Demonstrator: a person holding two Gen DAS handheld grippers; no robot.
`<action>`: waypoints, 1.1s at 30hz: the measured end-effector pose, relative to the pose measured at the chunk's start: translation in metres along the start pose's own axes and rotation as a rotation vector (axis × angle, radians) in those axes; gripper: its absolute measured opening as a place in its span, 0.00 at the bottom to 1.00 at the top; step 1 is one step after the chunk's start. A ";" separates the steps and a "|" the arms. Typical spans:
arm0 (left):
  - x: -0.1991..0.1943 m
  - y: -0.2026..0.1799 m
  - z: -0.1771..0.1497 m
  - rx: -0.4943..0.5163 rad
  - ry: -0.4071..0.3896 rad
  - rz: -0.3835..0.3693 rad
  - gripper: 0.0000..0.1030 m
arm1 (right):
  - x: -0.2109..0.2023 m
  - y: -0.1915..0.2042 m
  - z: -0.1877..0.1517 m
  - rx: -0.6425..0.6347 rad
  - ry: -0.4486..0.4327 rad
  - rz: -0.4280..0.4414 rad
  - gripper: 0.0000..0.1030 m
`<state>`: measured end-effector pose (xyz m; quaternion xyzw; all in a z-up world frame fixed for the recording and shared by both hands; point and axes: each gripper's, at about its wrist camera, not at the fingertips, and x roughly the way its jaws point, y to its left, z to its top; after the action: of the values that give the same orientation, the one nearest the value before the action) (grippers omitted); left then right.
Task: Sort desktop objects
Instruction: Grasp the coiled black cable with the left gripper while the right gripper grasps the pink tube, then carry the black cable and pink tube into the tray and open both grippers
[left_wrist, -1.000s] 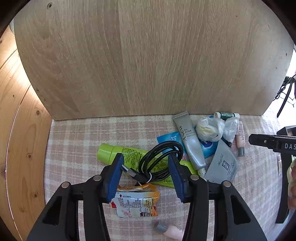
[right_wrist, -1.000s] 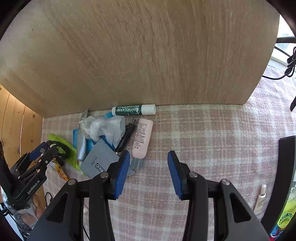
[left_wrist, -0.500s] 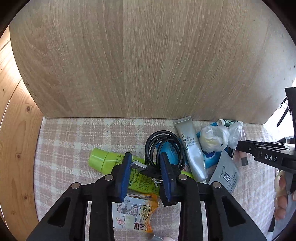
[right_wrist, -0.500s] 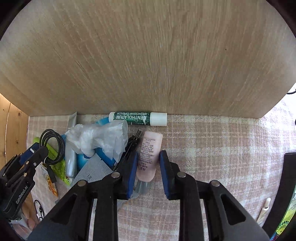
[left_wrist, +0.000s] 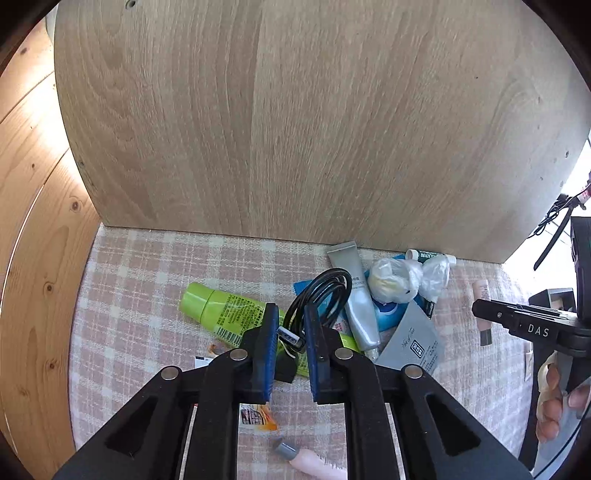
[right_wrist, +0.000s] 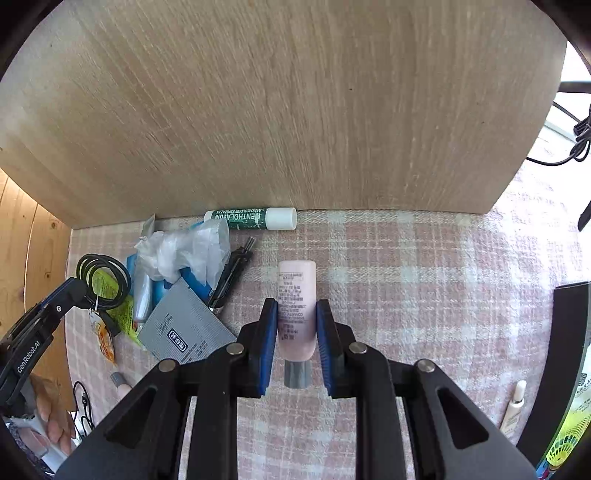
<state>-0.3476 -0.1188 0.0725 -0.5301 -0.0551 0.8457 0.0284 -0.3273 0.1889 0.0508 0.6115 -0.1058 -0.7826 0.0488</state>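
My left gripper (left_wrist: 290, 325) is shut on the plug end of a coiled black USB cable (left_wrist: 325, 291) and holds it just above a green tube (left_wrist: 221, 310). My right gripper (right_wrist: 296, 317) is shut on a pale pink tube (right_wrist: 296, 295) with a grey cap, held over the checked cloth. A pile lies by the wooden board: a silver tube (left_wrist: 354, 295), a crumpled clear bag (right_wrist: 184, 251), a grey sachet (right_wrist: 181, 332), a blue packet (left_wrist: 386, 317), a green-and-white Mentholatum stick (right_wrist: 251, 218). The left gripper also shows in the right wrist view (right_wrist: 79, 291).
An upright wooden board (left_wrist: 314, 122) closes off the back. A snack packet (left_wrist: 255, 417) and another pink tube (left_wrist: 314, 463) lie near the left gripper. A black clip (right_wrist: 232, 273) lies beside the bag. A dark tray edge (right_wrist: 569, 350) and a small cream tube (right_wrist: 515, 402) sit at the right.
Both grippers went from open to shut: the left closed on the cable's plug end and raised it, the right closed on the pink tube and moved it right, away from the pile.
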 end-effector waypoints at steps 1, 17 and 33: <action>-0.002 -0.003 0.000 0.009 -0.003 0.011 0.10 | -0.004 -0.003 -0.001 0.006 -0.007 0.003 0.20; -0.073 -0.078 -0.042 0.102 -0.076 -0.016 0.03 | -0.103 -0.061 -0.057 0.051 -0.126 0.038 0.20; -0.130 -0.263 -0.083 0.366 -0.082 -0.299 0.03 | -0.207 -0.214 -0.148 0.229 -0.240 -0.072 0.20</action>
<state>-0.2190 0.1338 0.1854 -0.4675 0.0200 0.8486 0.2467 -0.1215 0.4239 0.1642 0.5185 -0.1775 -0.8341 -0.0624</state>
